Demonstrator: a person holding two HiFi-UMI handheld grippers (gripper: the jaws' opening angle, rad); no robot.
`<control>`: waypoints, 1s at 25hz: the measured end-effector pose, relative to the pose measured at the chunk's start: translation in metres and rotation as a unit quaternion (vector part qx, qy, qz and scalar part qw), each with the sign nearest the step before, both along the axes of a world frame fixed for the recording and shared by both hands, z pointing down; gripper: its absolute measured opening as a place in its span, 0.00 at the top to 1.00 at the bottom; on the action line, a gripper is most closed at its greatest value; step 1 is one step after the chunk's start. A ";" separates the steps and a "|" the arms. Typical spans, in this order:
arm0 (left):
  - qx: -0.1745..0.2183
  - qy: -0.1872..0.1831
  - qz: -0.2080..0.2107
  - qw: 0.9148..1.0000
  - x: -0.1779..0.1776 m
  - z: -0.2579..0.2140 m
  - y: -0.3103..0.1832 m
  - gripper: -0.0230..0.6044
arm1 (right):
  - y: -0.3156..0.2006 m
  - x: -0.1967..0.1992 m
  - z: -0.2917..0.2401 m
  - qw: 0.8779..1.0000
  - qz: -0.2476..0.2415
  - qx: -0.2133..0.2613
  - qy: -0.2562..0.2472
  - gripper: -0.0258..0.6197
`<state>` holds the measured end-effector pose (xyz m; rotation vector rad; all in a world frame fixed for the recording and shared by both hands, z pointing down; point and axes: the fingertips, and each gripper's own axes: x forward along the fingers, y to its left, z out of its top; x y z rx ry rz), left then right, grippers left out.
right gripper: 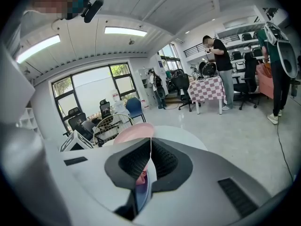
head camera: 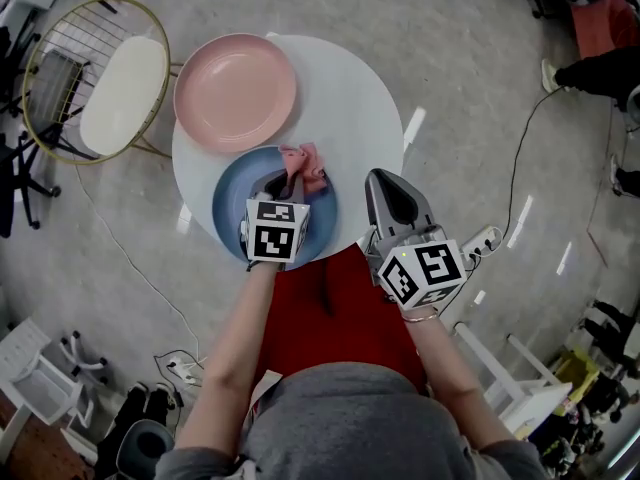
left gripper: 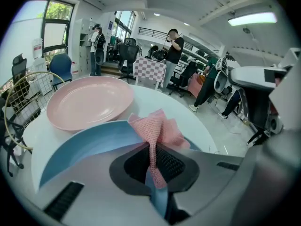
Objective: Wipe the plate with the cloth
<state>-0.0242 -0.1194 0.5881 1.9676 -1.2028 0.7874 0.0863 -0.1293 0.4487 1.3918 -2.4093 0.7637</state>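
Note:
A blue plate (head camera: 232,211) sits at the near edge of the round white table (head camera: 355,108). On its far side lies a crumpled pink cloth (head camera: 306,164). My left gripper (head camera: 284,184) hovers over the plate, shut on a fold of that cloth. The left gripper view shows the cloth (left gripper: 159,127) pinched between the dark pads of the left gripper (left gripper: 153,157), bunched above the blue plate (left gripper: 91,144). My right gripper (head camera: 377,179) is to the right of the plate at the table's rim, shut and empty. In the right gripper view the right gripper (right gripper: 150,148) has its jaws pressed together.
An empty pink plate (head camera: 235,90) (left gripper: 88,102) (right gripper: 133,133) rests on the table's far left. A gold wire chair (head camera: 108,80) with a white cushion stands left of the table. Cables and a power strip (head camera: 484,240) lie on the floor. People (left gripper: 174,46) stand far off.

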 end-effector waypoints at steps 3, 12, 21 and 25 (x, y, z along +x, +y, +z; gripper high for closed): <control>-0.008 -0.013 -0.021 1.000 -0.015 0.006 -0.002 0.91 | -0.003 -0.013 0.001 1.000 -0.014 -0.007 0.001 0.91; -0.024 -0.046 -0.112 0.992 -0.067 0.010 -0.004 0.91 | -0.011 -0.050 0.005 0.997 -0.072 -0.011 -0.003 0.91; -0.051 -0.075 -0.204 0.975 -0.110 0.005 0.013 0.91 | -0.017 -0.072 0.000 0.994 -0.112 -0.009 -0.005 0.91; -0.057 -0.097 -0.235 0.966 -0.126 0.002 0.026 0.91 | -0.017 -0.083 0.001 0.991 -0.133 -0.008 -0.006 0.91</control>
